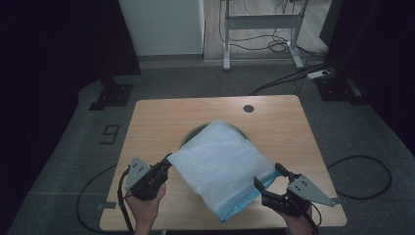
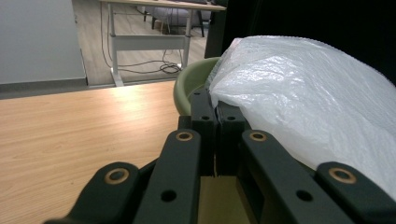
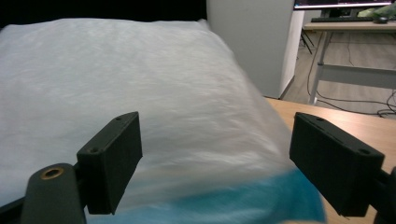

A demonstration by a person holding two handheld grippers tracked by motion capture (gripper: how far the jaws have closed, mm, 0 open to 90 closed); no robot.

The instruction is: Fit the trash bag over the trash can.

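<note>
Left gripper view: left claw clamped on bag corner, green bowl behind; right claw wide, empty.

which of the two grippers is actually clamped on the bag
The left hand-held gripper: its jaws are shut on a corner of the white plastic bag with a blue edge. The right hand-held gripper is open.

Plastic bag btwn claws, over bowl
</note>
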